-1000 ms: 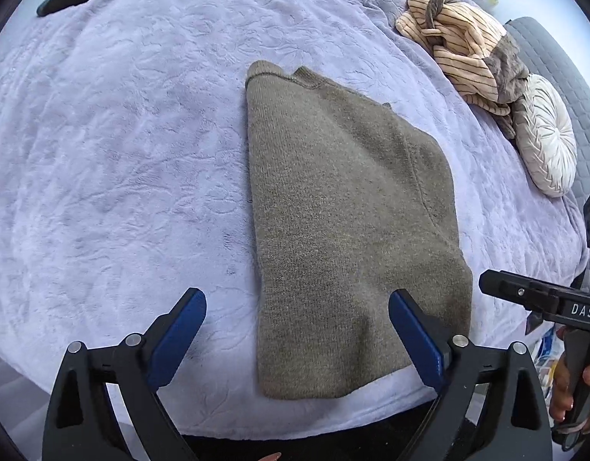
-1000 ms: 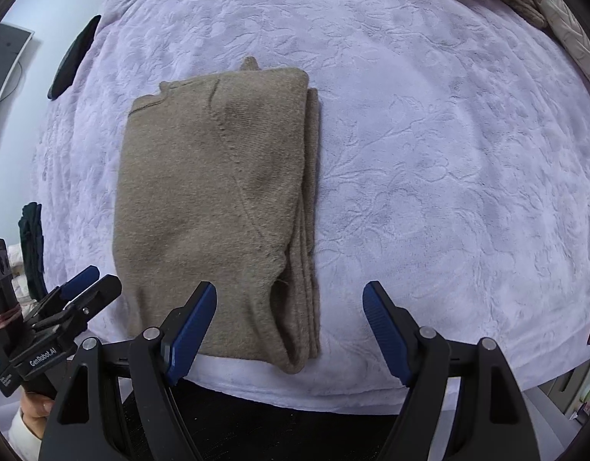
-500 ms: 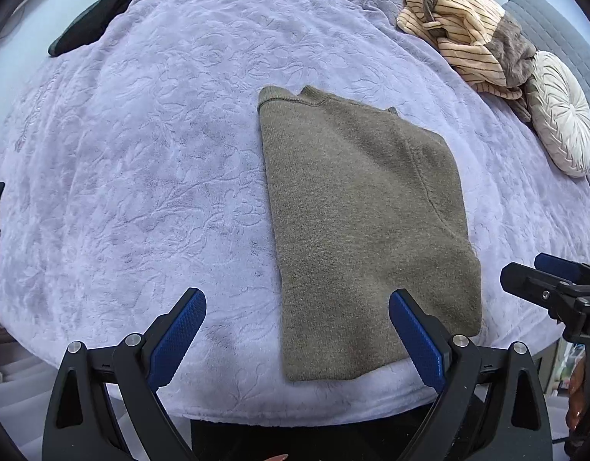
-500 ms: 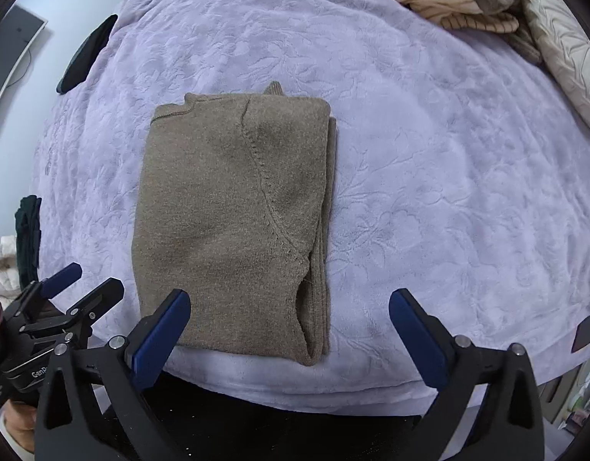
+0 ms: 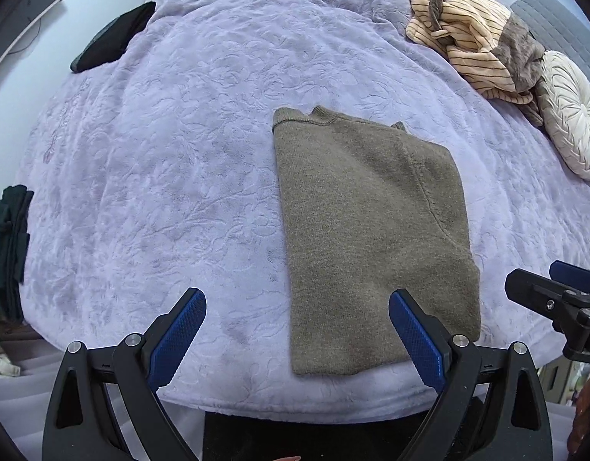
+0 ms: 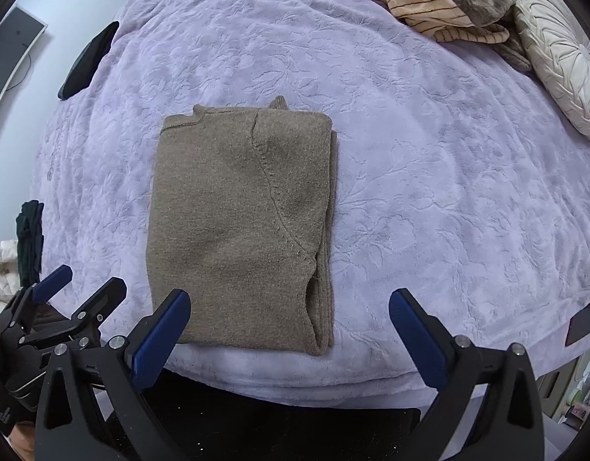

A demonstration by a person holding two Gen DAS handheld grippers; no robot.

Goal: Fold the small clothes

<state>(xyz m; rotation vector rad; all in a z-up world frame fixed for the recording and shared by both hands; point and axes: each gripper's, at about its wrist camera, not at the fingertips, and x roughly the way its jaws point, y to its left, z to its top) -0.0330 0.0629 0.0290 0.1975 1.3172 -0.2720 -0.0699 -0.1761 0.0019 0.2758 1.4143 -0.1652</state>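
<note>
A brown knit sweater point(image 5: 371, 230) lies folded into a long rectangle on the lilac bedspread point(image 5: 179, 153), its hem at the near edge of the bed. It also shows in the right wrist view point(image 6: 241, 226). My left gripper point(image 5: 296, 330) is open and empty, held above the near bed edge, just left of the sweater's hem. My right gripper point(image 6: 289, 330) is open and empty, above the sweater's near right corner. Each gripper shows at the edge of the other's view, the right one point(image 5: 552, 296) and the left one point(image 6: 76, 296).
A pile of striped beige and grey clothes point(image 5: 475, 42) lies at the far right, with a round cream cushion point(image 5: 571, 115) beside it. A black item point(image 5: 114, 38) lies at the far left edge. Dark folded clothes point(image 5: 10, 246) sit off the bed's left side.
Both grippers have pulled back and up from the sweater, so more of the bed shows. The right gripper's jaws have opened wider. The sweater has not moved.
</note>
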